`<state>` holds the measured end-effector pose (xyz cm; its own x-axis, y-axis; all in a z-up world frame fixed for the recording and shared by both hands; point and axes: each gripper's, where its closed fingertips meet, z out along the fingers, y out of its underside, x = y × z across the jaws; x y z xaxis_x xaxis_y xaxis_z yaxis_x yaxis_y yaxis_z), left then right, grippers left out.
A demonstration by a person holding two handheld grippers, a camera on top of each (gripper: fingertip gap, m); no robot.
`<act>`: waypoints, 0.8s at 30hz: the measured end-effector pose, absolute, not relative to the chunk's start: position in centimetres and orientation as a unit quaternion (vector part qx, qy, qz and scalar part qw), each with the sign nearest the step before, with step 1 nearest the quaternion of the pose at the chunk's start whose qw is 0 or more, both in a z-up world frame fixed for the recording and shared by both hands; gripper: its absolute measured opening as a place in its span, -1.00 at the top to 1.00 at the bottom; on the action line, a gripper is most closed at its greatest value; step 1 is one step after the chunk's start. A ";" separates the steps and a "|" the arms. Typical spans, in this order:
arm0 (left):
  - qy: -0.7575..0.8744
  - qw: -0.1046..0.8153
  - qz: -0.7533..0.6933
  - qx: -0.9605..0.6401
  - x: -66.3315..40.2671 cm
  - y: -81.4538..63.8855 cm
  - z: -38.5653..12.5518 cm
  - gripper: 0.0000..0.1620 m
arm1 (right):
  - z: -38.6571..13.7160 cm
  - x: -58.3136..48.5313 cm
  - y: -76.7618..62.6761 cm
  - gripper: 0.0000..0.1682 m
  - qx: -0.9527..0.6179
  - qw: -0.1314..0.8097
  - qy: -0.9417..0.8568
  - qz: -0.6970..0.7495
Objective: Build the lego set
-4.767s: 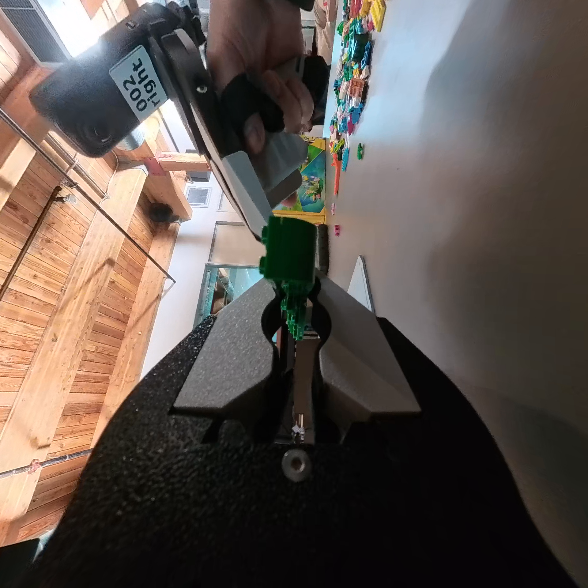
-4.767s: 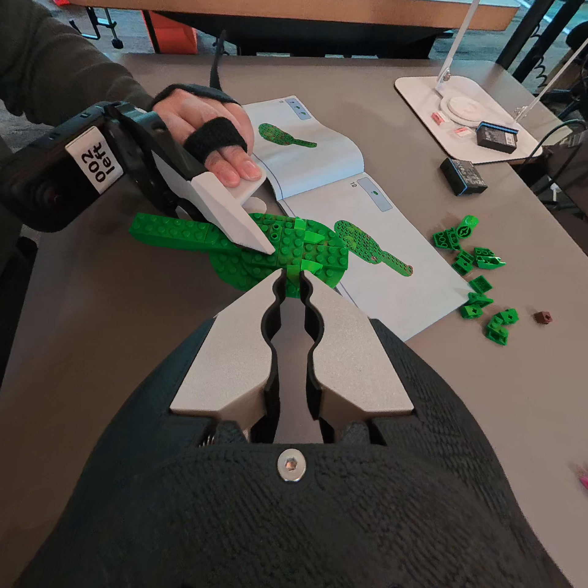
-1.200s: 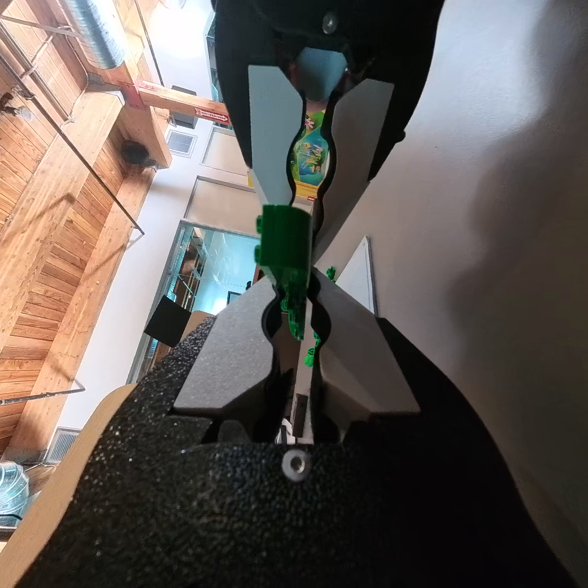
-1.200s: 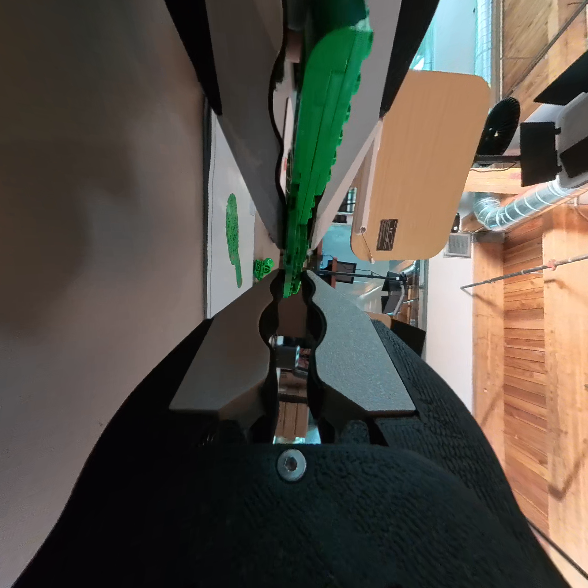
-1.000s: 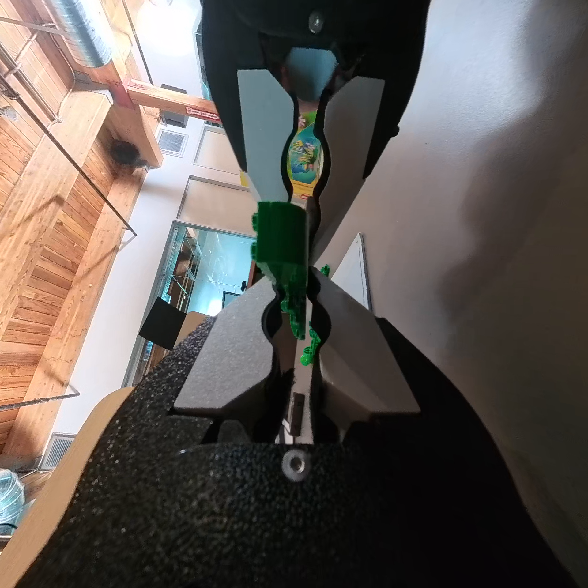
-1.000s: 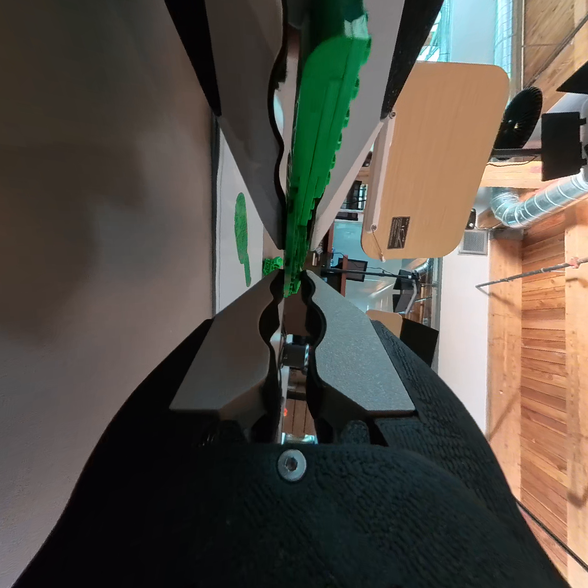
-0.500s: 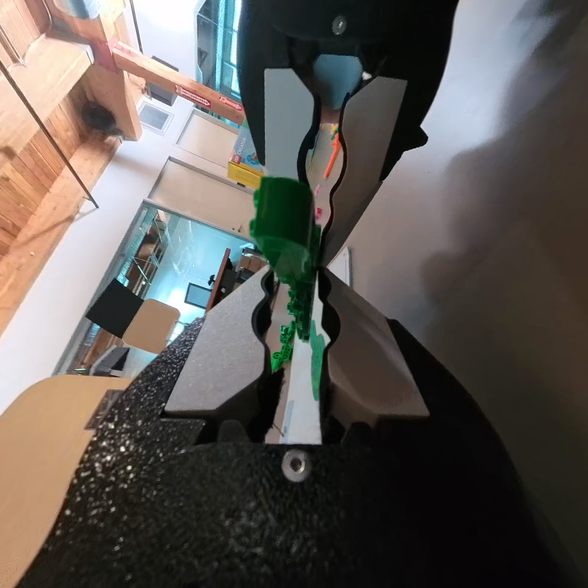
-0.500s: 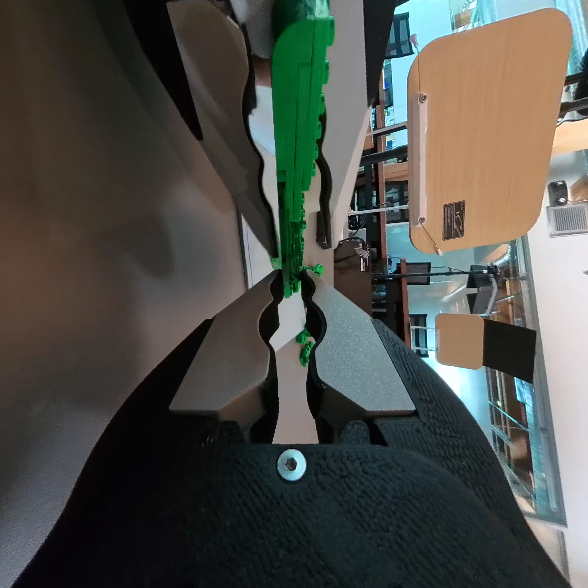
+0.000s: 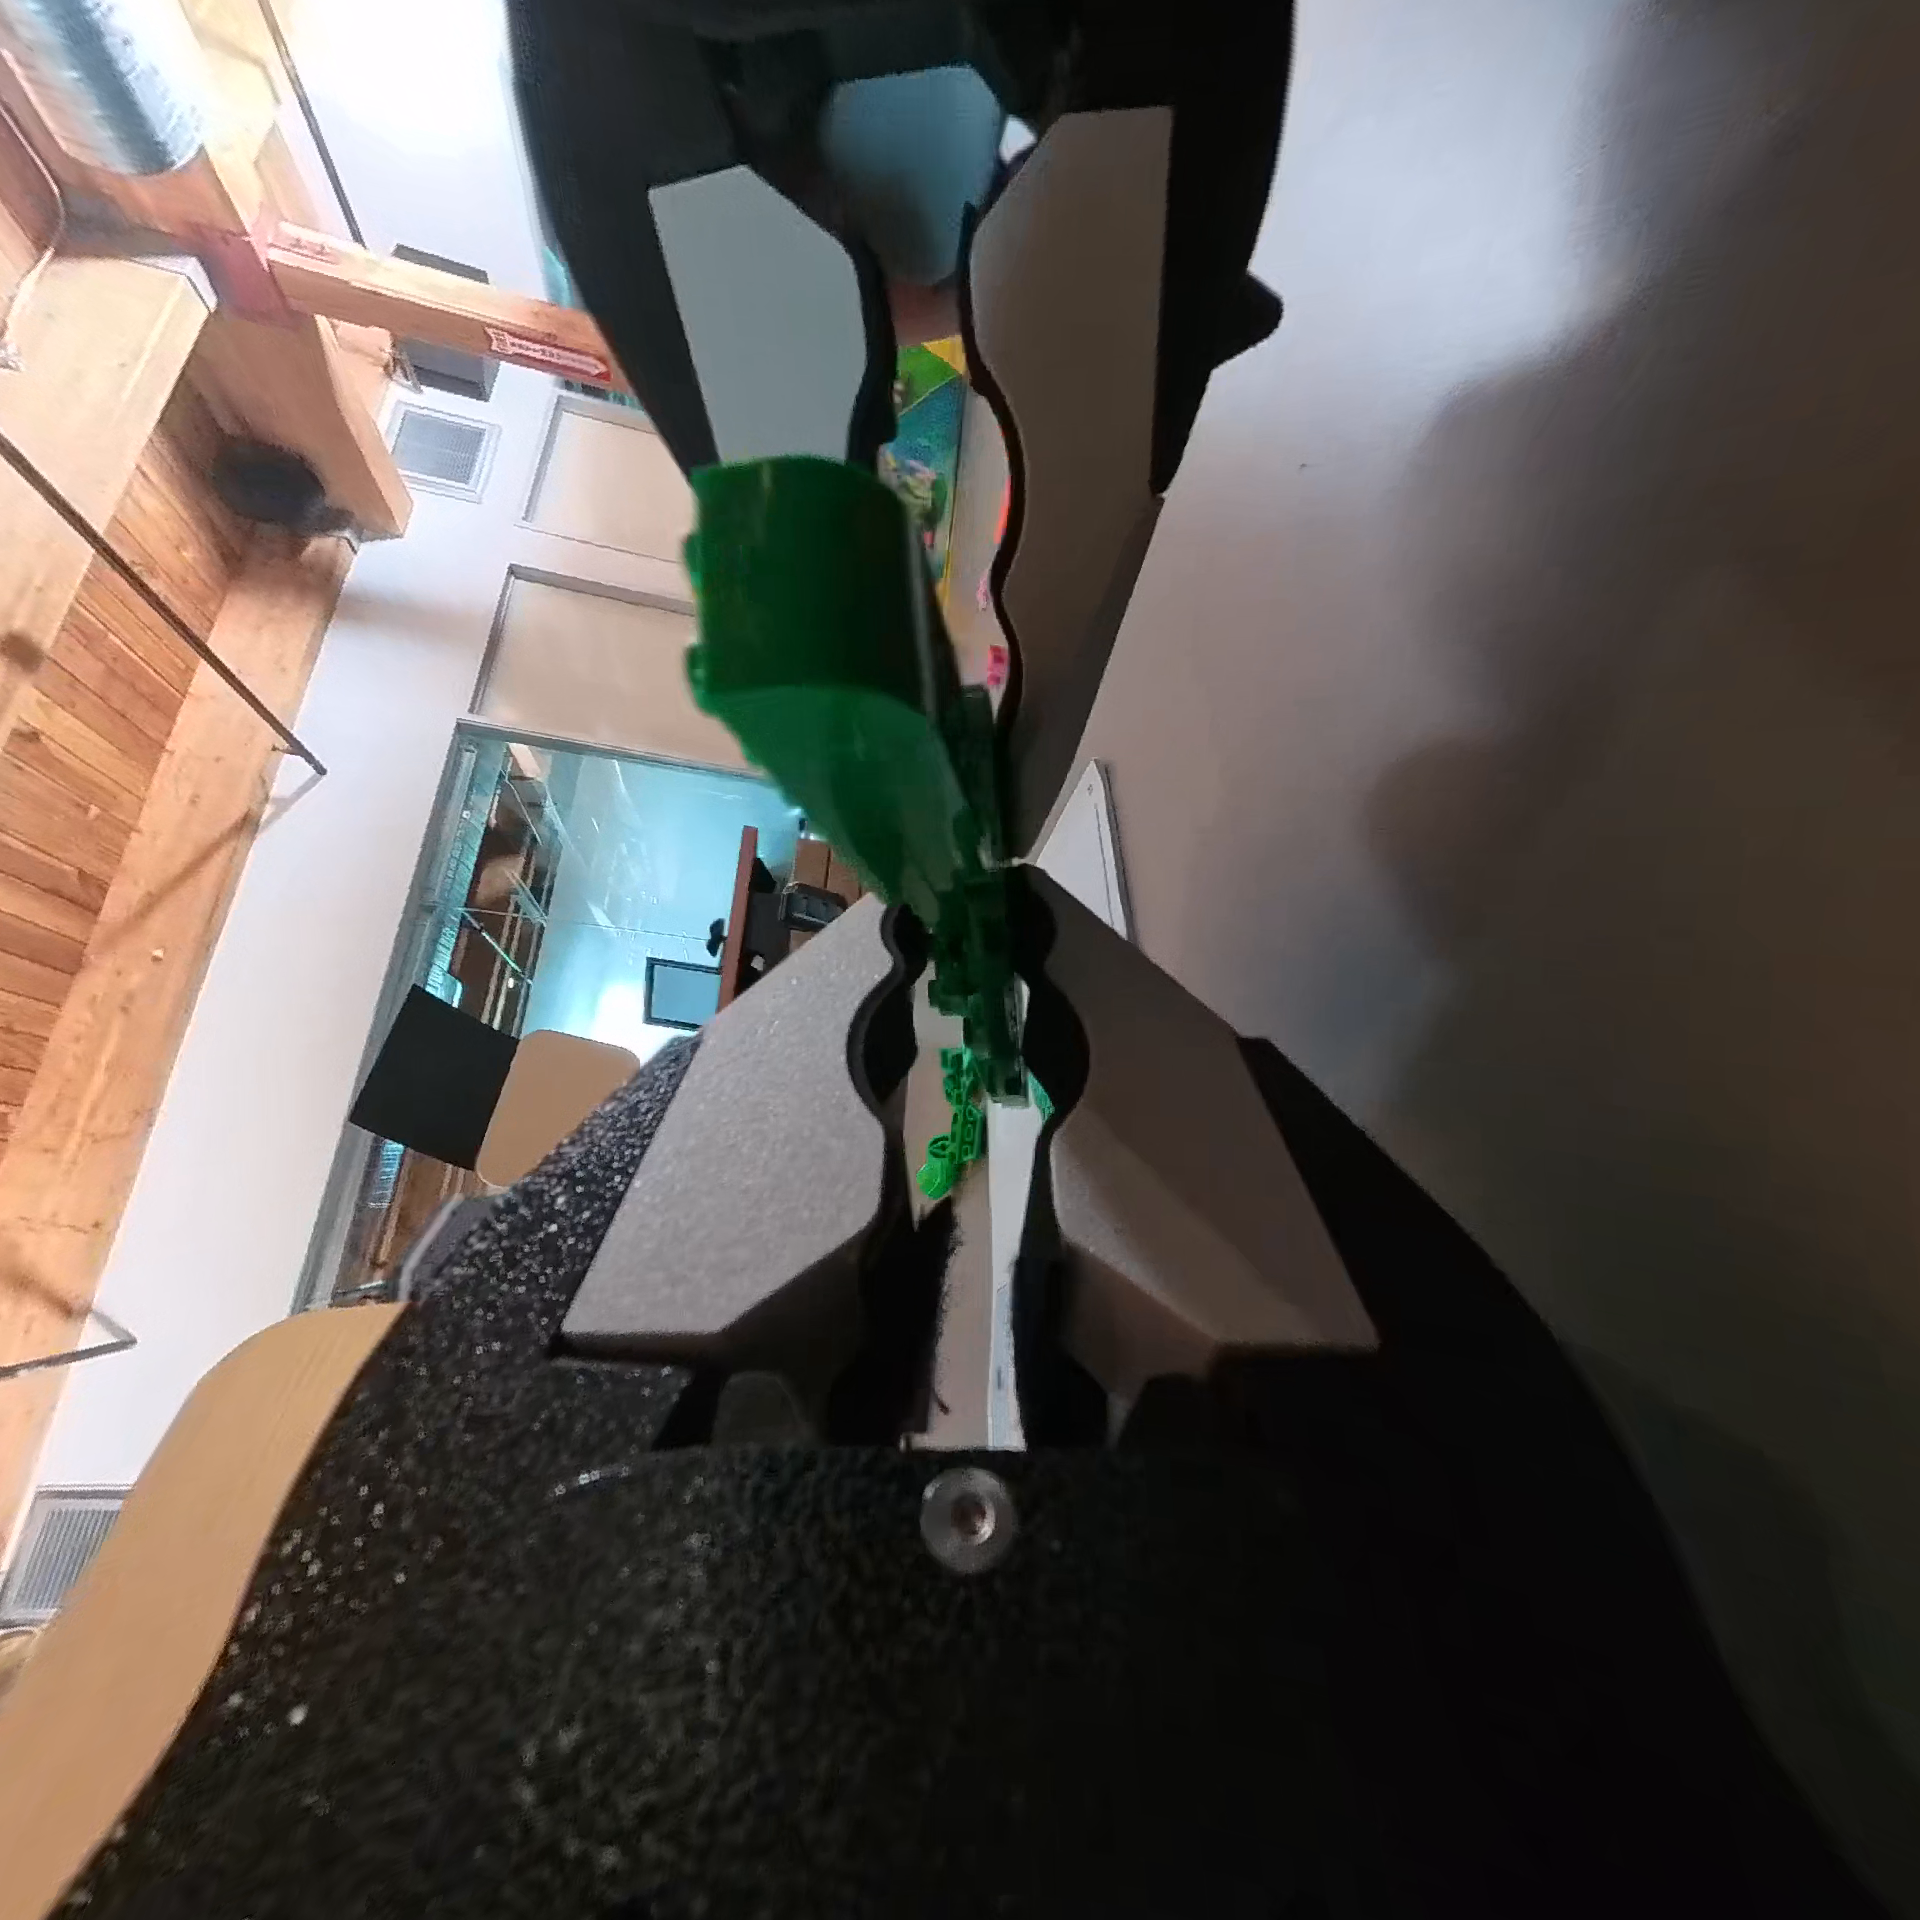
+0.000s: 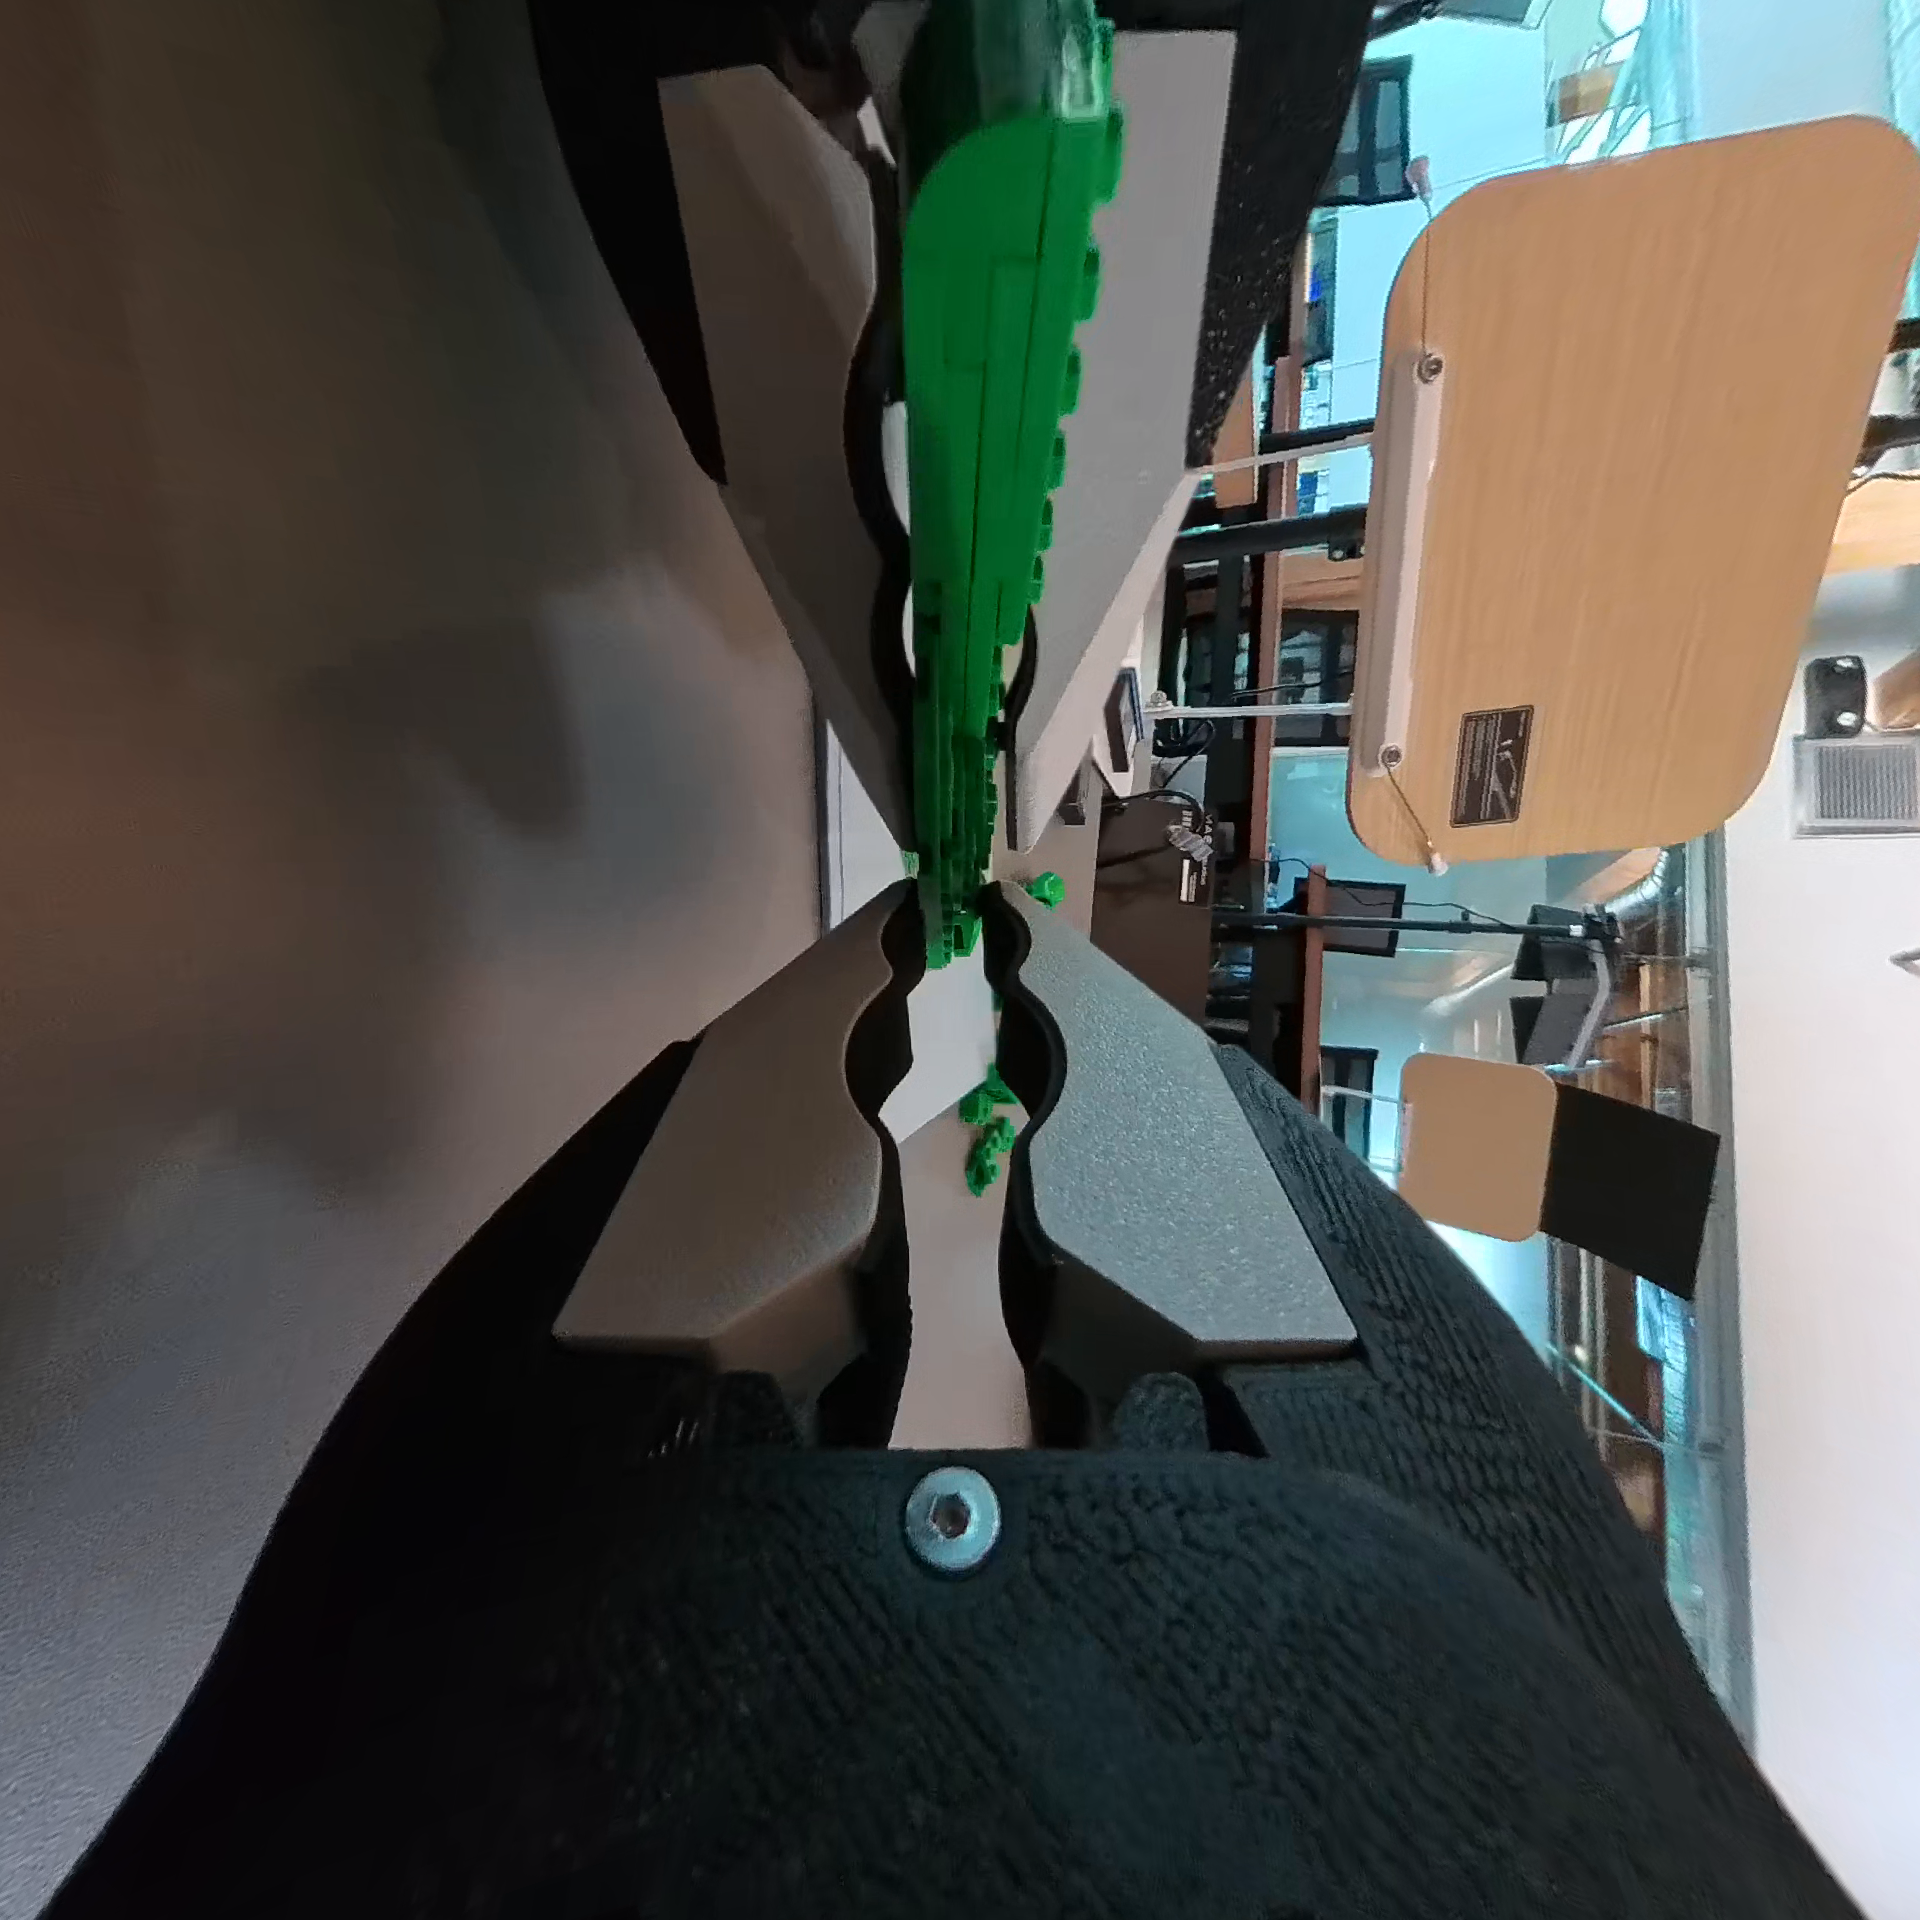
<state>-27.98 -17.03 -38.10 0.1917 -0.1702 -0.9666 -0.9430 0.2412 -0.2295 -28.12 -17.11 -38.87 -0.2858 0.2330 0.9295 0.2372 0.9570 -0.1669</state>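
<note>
1. Between the two grey fingers of the left claw [image 9: 966,909], in the left wrist view, sits the near end of a green lego build [image 9: 831,665]. The build is seen edge-on and runs from those tips up and away to the right claw [image 9: 961,665], which points back toward the camera.
2. Left claw: its fingers stand slightly apart near the tips with the green studs between them. Whether they truly pinch the build cannot be told from this view.
3. Beyond the fingers, loose green lego pieces [image 9: 961,1132] lie on the grey worktop [image 9: 1558,520] beside a white instruction booklet [image 9: 1091,831]. A colourful box [image 9: 925,436] shows through the gap of the far claw.
4. Seen in the right wrist view, the right claw [image 10: 954,902] meets the narrow end of the same green lego build [image 10: 987,416] at its fingertips, which close in on it from both sides.
5. Farther up, the build widens and passes between the fingers of the left claw [image 10: 961,810], held off the worktop [image 10: 312,520].
6. Small green pieces [image 10: 987,1122] rest on the booklet [image 10: 935,1039] behind the gap. A wooden chair back [image 10: 1610,468] stands in the background.
</note>
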 end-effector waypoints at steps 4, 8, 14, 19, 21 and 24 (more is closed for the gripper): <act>0.534 0.581 0.323 -0.522 -28.1 -17.1 -37.9 0.75 | -38.7 -28.3 -17.2 0.90 -0.129 0.593 -0.795 -0.019; 0.520 0.598 0.316 -0.522 -28.3 -17.3 -37.3 0.84 | -38.0 -28.5 -17.4 0.90 -0.080 0.629 -0.771 -0.051; 0.508 0.611 0.315 -0.519 -28.3 -17.7 -36.8 0.84 | -37.5 -28.6 -17.8 0.89 -0.075 0.644 -0.760 -0.040; 0.502 0.602 0.333 -0.524 -28.0 -18.0 -36.8 0.84 | -37.5 -28.4 -18.0 0.89 -0.070 0.651 -0.755 -0.026; 0.502 0.601 0.338 -0.522 -27.9 -18.0 -36.7 0.84 | -37.4 -28.4 -18.0 0.89 -0.067 0.655 -0.752 -0.022; 0.508 0.599 0.335 -0.521 -27.8 -18.0 -37.0 0.84 | -37.7 -28.3 -17.9 0.89 -0.065 0.653 -0.754 -0.019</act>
